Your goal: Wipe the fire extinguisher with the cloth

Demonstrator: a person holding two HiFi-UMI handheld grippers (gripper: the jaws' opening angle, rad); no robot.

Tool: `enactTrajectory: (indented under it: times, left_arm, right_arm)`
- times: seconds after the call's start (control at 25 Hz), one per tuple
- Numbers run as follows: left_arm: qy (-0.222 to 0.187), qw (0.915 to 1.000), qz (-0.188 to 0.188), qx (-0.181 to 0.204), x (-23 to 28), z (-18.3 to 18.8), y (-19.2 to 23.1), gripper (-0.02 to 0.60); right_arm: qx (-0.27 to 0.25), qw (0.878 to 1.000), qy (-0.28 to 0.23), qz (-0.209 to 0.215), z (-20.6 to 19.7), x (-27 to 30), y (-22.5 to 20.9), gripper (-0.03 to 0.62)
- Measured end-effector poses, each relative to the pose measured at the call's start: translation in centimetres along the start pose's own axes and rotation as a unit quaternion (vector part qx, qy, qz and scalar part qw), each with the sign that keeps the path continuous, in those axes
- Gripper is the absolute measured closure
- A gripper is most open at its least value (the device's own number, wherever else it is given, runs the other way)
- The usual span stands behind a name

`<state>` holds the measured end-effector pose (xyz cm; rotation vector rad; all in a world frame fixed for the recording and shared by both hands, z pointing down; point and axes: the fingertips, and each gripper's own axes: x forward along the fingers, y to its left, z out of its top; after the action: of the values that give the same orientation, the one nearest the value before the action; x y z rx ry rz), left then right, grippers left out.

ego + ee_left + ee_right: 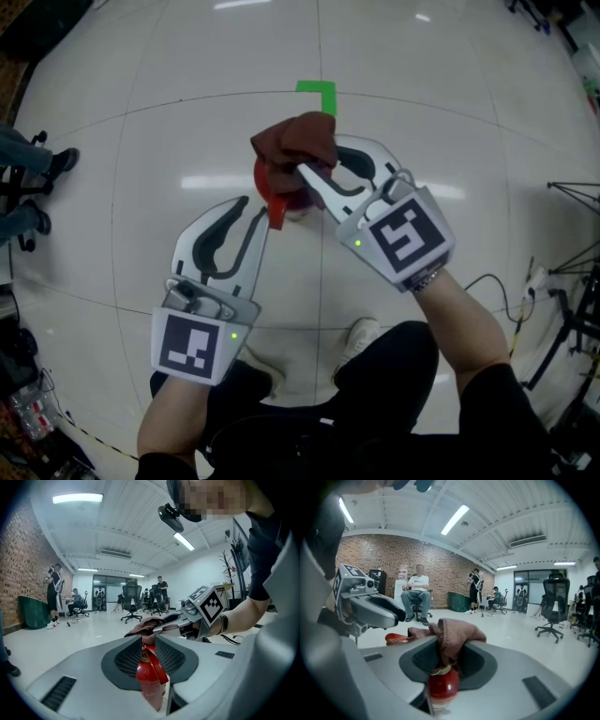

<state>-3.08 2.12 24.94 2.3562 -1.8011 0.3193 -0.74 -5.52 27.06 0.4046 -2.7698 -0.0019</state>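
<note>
Wiping is in hand at the top. The fire extinguisher (265, 180) stands on the floor (450, 112). The left tongs (255, 208) are clamped on its red lever (157, 665). The right tongs (317, 167) pinch the brown cloth (298, 141) over its head. Next, probably rub the cloth down the body while the left grip steadies it.

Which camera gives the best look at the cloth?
Right gripper view: the cloth fills the middle, pinched in the right tongs over the extinguisher. Head view shows it bunched from above; left gripper view only a sliver behind the left tongs.
</note>
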Motion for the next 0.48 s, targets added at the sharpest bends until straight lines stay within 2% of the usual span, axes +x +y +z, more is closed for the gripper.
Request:
enactTrajectory:
  times: [0.4,0.48]
  left_arm:
    - [0.013,0.9999,0.000,0.009,0.6,0.0,-1.1,0.497]
    - [0.013,0.9998,0.003,0.015,0.6,0.1,-1.1,0.473]
  right_arm:
    - [0.011,1.000,0.000,0.005,-0.8,1.3,-2.2,0.484]
    - [0.014,1.000,0.000,0.005,-0.9,1.6,-2.6,0.484]
